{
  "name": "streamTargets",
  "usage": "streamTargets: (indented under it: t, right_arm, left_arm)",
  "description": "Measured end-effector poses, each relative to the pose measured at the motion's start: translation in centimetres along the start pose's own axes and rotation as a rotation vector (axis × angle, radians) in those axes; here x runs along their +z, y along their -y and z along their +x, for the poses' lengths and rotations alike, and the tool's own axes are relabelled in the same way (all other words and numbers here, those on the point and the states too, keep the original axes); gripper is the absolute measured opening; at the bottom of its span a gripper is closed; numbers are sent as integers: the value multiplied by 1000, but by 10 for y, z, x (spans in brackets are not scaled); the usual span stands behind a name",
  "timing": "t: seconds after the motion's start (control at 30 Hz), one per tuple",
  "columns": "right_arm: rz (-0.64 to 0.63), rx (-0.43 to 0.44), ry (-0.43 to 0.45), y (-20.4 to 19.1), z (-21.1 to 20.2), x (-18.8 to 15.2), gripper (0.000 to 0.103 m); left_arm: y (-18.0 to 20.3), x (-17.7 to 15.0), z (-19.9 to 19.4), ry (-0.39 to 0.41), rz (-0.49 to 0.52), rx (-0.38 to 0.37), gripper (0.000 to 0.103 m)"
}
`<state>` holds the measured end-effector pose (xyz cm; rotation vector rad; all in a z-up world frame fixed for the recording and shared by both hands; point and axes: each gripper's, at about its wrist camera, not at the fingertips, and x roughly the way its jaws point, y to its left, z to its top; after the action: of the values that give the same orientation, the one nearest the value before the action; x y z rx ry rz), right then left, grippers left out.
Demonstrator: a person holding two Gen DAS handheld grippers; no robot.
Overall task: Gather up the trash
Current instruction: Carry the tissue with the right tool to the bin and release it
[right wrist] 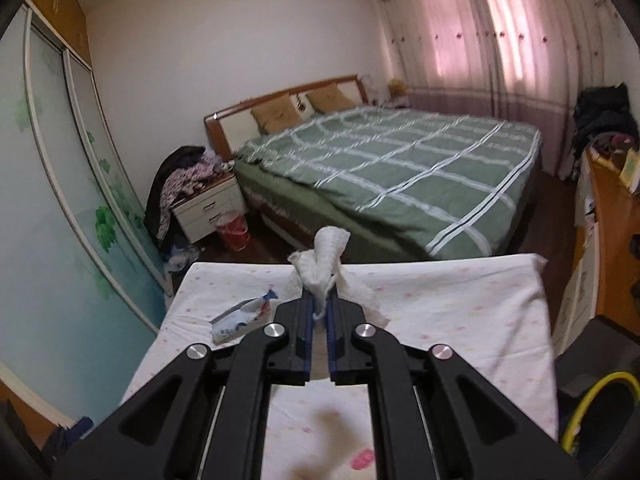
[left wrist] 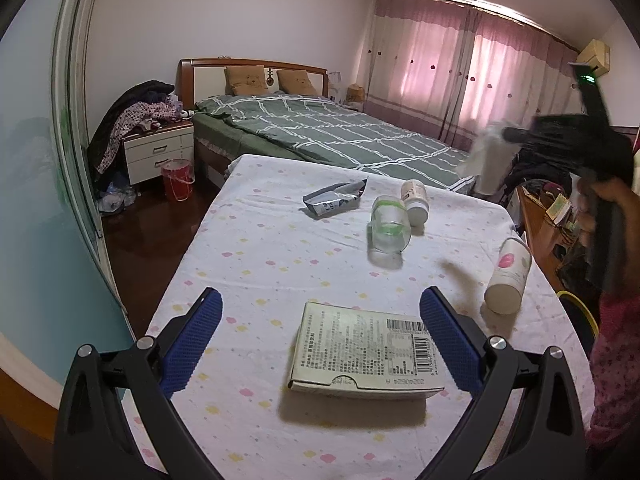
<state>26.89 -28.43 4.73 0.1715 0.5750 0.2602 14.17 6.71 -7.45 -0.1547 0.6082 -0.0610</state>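
**Right tongs lift a crumpled tissue; left tongs stand wide over a carton**

Nearest in the left wrist view, the left tongs [left wrist: 320, 340] stand wide apart above the surface [left wrist: 256, 248], with a flat printed carton [left wrist: 366, 354] lying between the blue pads [left wrist: 450, 340], not touched by them. Only this view shows the carton, a white bottle with a pink mark [left wrist: 509, 276] lying on its side, a clear jar with green bands [left wrist: 390, 226], a small white bottle [left wrist: 416, 200] just beside the jar, and a crushed silver pouch [left wrist: 334, 200].

The right wrist view shows the right tongs [right wrist: 319, 300] closed narrow on a white crumpled tissue [right wrist: 326, 256], which sticks up above the tips, raised over the surface. The same tissue is blurred in the left view, at the right edge, and hard to make out there. A pouch lies left of the tongs.

Farther off stands the bed [right wrist: 392, 168] with a green checked cover.
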Motion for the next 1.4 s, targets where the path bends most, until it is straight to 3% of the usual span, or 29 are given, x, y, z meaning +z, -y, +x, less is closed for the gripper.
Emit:
streamTargets:
  t: [0.53, 0.73, 0.93, 0.97, 1.03, 1.1, 1.4]
  right_arm:
    - [138, -342, 13, 152, -113, -107, 6]
    - [233, -468, -39, 219, -129, -144, 6]
    - [293, -564, -84, 259, -125, -167, 9]
    - [301, -577, -93, 265, -125, -170, 12]
    - [325, -579, -90, 271, -124, -175, 34]
    - [331, -582, -76, 272, -127, -178, 48]
    - [310, -578, -56, 264, -130, -177, 50]
  left_arm:
    - [28, -4, -5, -6, 43, -33, 98]
    - [38, -11, -4, -29, 58, -36, 98]
    - [44, -15, -1, -43, 72, -32, 98]
    - [44, -15, 0, -45, 73, -33, 98]
    - [44, -16, 2, -56, 68, -37, 98]
    - [42, -19, 7, -73, 58, -36, 98]
    - [32, -33, 28, -129, 64, -34, 98]
